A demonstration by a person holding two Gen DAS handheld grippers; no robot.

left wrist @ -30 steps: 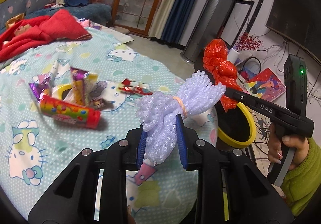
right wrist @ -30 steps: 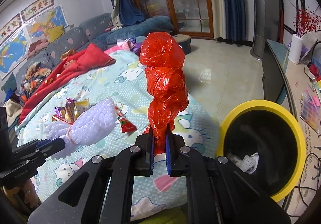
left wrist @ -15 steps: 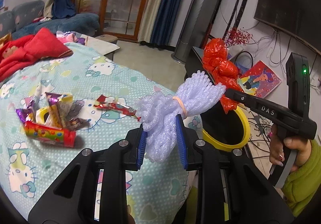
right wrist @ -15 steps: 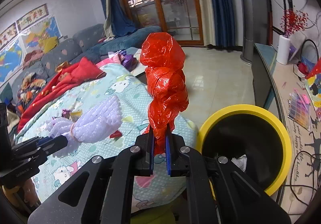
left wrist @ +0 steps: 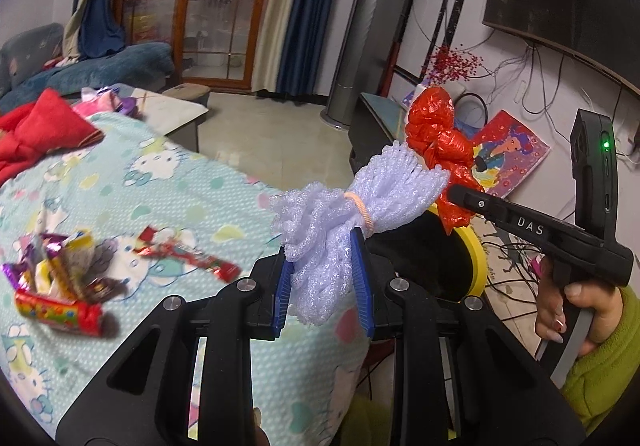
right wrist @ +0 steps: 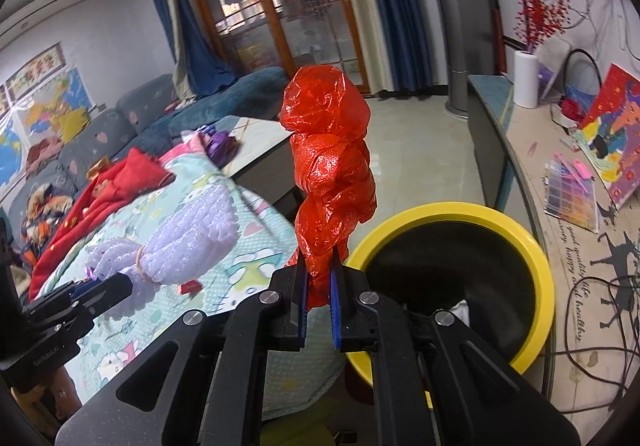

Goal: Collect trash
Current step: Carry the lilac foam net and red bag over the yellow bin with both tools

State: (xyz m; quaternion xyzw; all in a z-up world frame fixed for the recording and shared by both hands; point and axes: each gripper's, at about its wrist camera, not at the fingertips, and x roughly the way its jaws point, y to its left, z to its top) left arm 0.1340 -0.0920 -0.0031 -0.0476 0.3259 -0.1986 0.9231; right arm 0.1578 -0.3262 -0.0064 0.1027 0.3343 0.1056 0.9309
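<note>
The white foam net bundle (left wrist: 352, 214), cinched at its waist by a pale elastic band (left wrist: 360, 208), stands up between the blue pads of the left gripper (left wrist: 325, 288), whose jaws are drawn in against its lower end and hold it; its flared top leans toward the rim of the yellow bin (left wrist: 478, 258); in the right wrist view the same bundle (right wrist: 180, 246) hangs over the edge of the cartoon-cat bedspread (right wrist: 256, 230), left of the bin. The twisted red plastic bag (right wrist: 330, 174) rises upright from the right gripper (right wrist: 319, 304), its jaws nearly together and pinched on the bag's thin tail; the bag stands just beside the yellow bin (right wrist: 536, 254), over its near-left rim; the bin has a dark inside with a scrap of pale paper (right wrist: 460, 310) at the bottom. In the left wrist view the red bag (left wrist: 440, 150) shows behind the foam bundle, and a hand (left wrist: 572, 306) in a green sleeve (left wrist: 600, 374) grips the right tool's handle. On the bedspread (left wrist: 192, 198) lie the remaining wrappers: a red candy tube (left wrist: 56, 312), a heap of foil wrappers (left wrist: 64, 266), and a long red wrapper (left wrist: 188, 258), all somewhat blurred; a red cloth (left wrist: 40, 126) lies at the far end; beyond stand a glazed wooden door (left wrist: 192, 6) and blue curtains (left wrist: 308, 6).
</note>
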